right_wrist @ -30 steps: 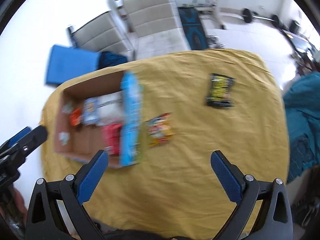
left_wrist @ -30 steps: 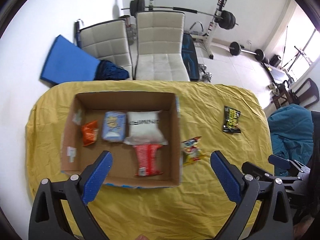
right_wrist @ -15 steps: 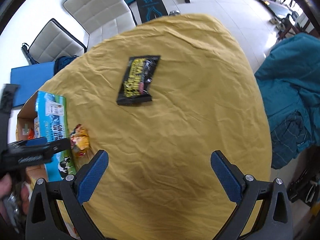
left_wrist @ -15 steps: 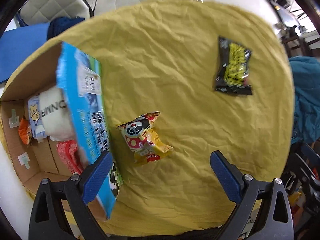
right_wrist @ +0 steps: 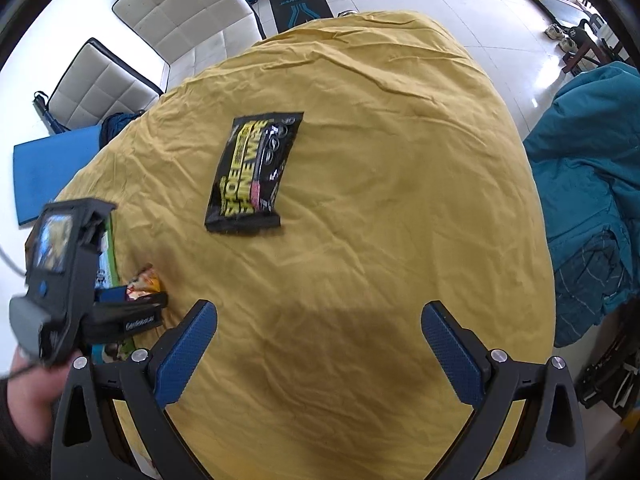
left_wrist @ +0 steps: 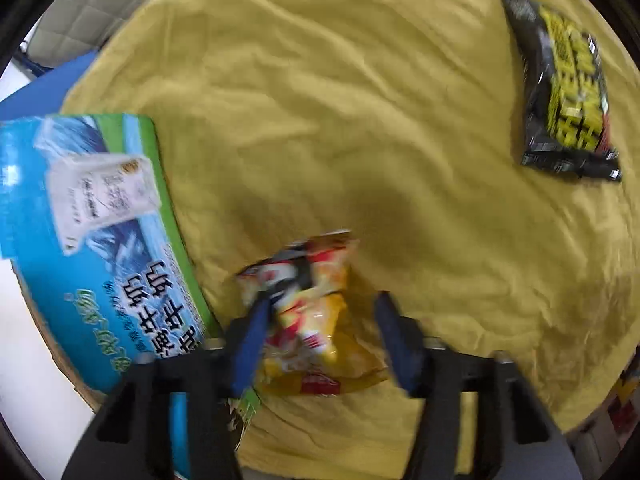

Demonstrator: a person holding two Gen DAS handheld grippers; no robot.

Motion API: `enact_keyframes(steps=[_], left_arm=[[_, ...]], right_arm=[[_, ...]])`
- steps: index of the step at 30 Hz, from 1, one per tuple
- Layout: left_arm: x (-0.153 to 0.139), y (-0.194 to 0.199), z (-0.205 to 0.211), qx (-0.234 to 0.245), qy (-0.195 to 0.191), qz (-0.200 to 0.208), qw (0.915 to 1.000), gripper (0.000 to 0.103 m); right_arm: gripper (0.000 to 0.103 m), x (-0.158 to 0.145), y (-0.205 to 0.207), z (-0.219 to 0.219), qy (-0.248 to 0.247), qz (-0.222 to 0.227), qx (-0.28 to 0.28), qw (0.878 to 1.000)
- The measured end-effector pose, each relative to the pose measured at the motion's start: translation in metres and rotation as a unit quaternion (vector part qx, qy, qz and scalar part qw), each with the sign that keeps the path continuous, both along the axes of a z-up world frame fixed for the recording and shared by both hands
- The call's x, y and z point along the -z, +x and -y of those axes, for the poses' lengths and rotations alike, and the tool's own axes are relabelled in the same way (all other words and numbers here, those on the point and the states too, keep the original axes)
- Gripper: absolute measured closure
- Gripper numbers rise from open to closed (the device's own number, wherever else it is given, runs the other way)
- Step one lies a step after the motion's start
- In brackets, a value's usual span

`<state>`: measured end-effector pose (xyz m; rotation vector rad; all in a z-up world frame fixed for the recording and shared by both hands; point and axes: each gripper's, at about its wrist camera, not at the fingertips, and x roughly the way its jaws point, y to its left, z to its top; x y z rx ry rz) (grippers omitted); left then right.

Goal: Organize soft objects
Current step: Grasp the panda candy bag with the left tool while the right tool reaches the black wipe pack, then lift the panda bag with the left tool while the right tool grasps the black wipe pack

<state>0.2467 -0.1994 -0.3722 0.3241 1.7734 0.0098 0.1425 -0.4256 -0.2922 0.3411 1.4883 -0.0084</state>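
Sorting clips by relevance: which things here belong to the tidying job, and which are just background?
Job:
- yellow snack packet, between the closing left claw fingers
- black snack packet, on the yellow cloth
- blue printed box
- right claw, open

Background:
- white chairs
- blue mat
- teal jacket

Your left gripper, low in its frame, points steeply down, jaws closing on a crinkly yellow-red snack packet; your right gripper gapes wide.
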Motion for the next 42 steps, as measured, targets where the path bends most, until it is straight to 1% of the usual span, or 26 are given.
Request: enact_keyframes(steps=[1,3,8,11,13,15,17,19,20,22,23,24,25,26,27,30,35,38,40,41,42], left_arm=[[-0.004,0.002,0.0,-0.007,-0.014,0.006,0.9998,0.069],[-0.014,0.011,0.001,-0.027,-0.047,0.025,0.9982,0.071],[-0.021,0.037,-0.001,-0.065,-0.096,0.033,0.9927,0.071],[-0.025,0.044,-0.016,-0.099,-0.122,0.028,0.9872,0.063],[-0.028,0.047,-0.03,-0.112,-0.125,0.025,0.9855,0.054],[-0.028,0.048,-0.039,-0.114,-0.119,0.024,0.986,0.05],[-0.026,0.05,-0.046,-0.109,-0.114,0.016,0.9873,0.047],[-0.019,0.05,-0.058,-0.104,-0.112,-0.001,0.9882,0.045],[-0.016,0.049,-0.06,-0.102,-0.111,-0.012,0.9885,0.045],[-0.009,0.044,-0.064,-0.098,-0.11,-0.025,0.9888,0.045],[-0.007,0.042,-0.065,-0.092,-0.108,-0.031,0.9894,0.044],[-0.004,0.04,-0.067,-0.087,-0.106,-0.036,0.99,0.044],[0.0,0.036,-0.067,-0.08,-0.102,-0.042,0.9907,0.043],[0.004,0.034,-0.066,-0.073,-0.099,-0.047,0.9913,0.041],[0.008,0.032,-0.062,-0.067,-0.096,-0.05,0.9918,0.038],[0.018,0.02,-0.056,-0.052,-0.081,-0.065,0.9933,0.037],[0.033,0.015,-0.059,-0.053,-0.077,-0.079,0.9924,0.037],[0.035,0.009,-0.063,-0.063,-0.084,-0.06,0.9927,0.037],[0.029,0.004,-0.078,-0.075,-0.094,-0.047,0.9916,0.038],[0.029,0.002,-0.08,-0.081,-0.099,-0.041,0.991,0.04],[0.029,0.002,-0.08,-0.084,-0.101,-0.037,0.9907,0.045]], right_arm=[[0.0,0.003,0.006,-0.001,0.003,-0.001,0.002,1.0],[0.0,0.014,0.021,-0.003,0.008,-0.007,0.012,1.0],[0.0,0.048,0.063,-0.014,0.047,-0.032,0.043,0.997],[0.001,0.07,0.084,-0.025,0.058,-0.054,0.053,0.995],[0.002,0.079,0.094,-0.032,0.063,-0.058,0.054,0.995],[0.005,0.086,0.104,-0.045,0.062,-0.065,0.043,0.995],[0.005,0.091,0.112,-0.059,0.056,-0.067,0.028,0.996],[0.005,0.094,0.116,-0.069,0.041,-0.07,0.016,0.997],[0.005,0.096,0.119,-0.077,0.023,-0.076,0.003,0.997],[0.009,0.095,0.121,-0.087,-0.003,-0.081,-0.021,0.996],[0.016,0.095,0.121,-0.094,-0.027,-0.084,-0.04,0.995],[0.026,0.094,0.12,-0.098,-0.046,-0.085,-0.05,0.994],[0.031,0.093,0.118,-0.101,-0.068,-0.084,-0.063,0.992],[0.041,0.091,0.115,-0.102,-0.081,-0.08,-0.072,0.991],[0.044,0.09,0.113,-0.102,-0.084,-0.078,-0.078,0.99],[0.046,0.089,0.096,-0.093,-0.087,-0.084,-0.089,0.989],[0.047,0.087,0.067,-0.078,-0.088,-0.094,-0.094,0.987],[0.047,0.085,0.058,-0.071,-0.073,-0.098,-0.089,0.989],[0.047,0.085,0.055,-0.069,-0.07,-0.098,-0.087,0.989],[0.047,0.085,0.055,-0.068,-0.07,-0.098,-0.086,0.989],[0.047,0.085,0.057,-0.068,-0.07,-0.097,-0.086,0.989]])
